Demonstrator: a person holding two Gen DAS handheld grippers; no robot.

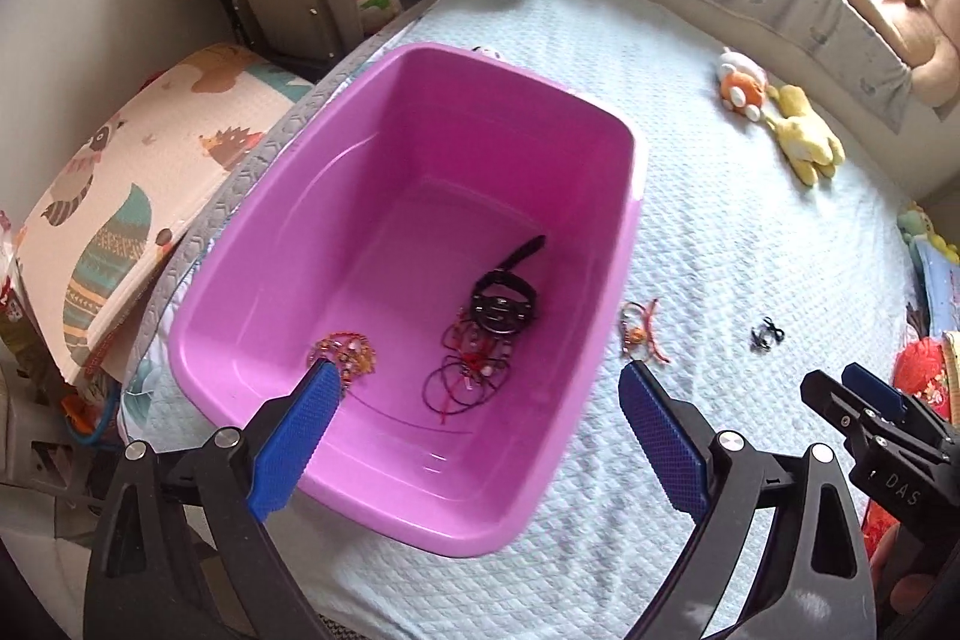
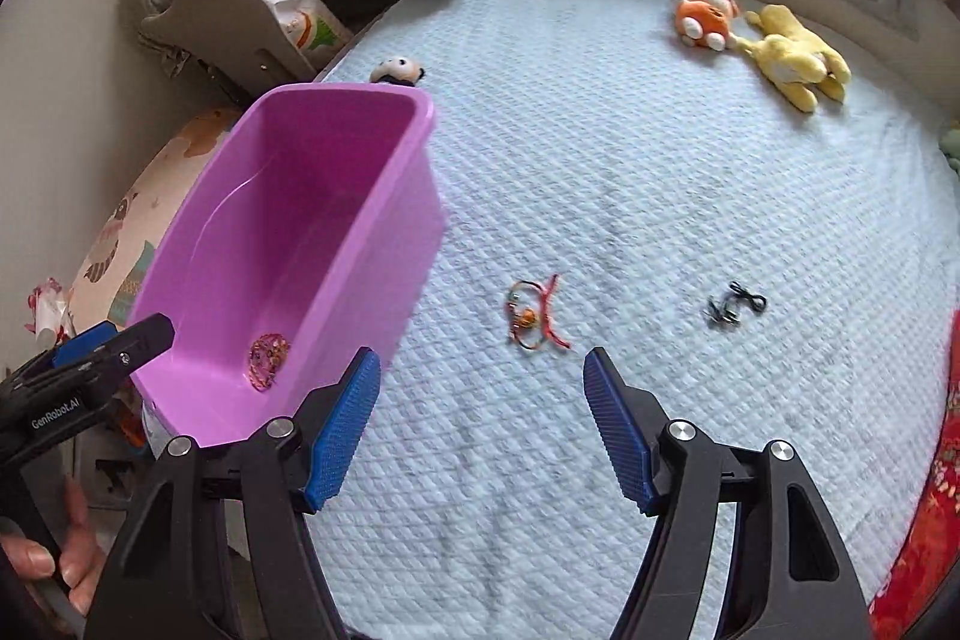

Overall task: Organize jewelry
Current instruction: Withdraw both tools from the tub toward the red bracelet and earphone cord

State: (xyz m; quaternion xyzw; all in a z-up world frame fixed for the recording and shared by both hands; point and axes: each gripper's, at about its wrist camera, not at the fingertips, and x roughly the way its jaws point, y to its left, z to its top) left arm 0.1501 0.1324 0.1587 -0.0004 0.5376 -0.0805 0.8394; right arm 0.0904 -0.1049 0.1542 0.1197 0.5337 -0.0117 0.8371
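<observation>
On the quilt (image 2: 600, 130) — red bracelet (image 2: 534, 316), beside purple tub (image 2: 372, 97).

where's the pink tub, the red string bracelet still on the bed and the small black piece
pink tub (image 1: 624, 232), left wrist view, right rim
red string bracelet (image 2: 531, 319), right wrist view, beaded middle
small black piece (image 2: 735, 309), right wrist view, its centre

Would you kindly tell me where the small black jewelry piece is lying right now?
The small black jewelry piece lies on the pale blue quilted bedspread, right of the red-and-orange cord bracelet in both views, outside the purple plastic tub.
</observation>
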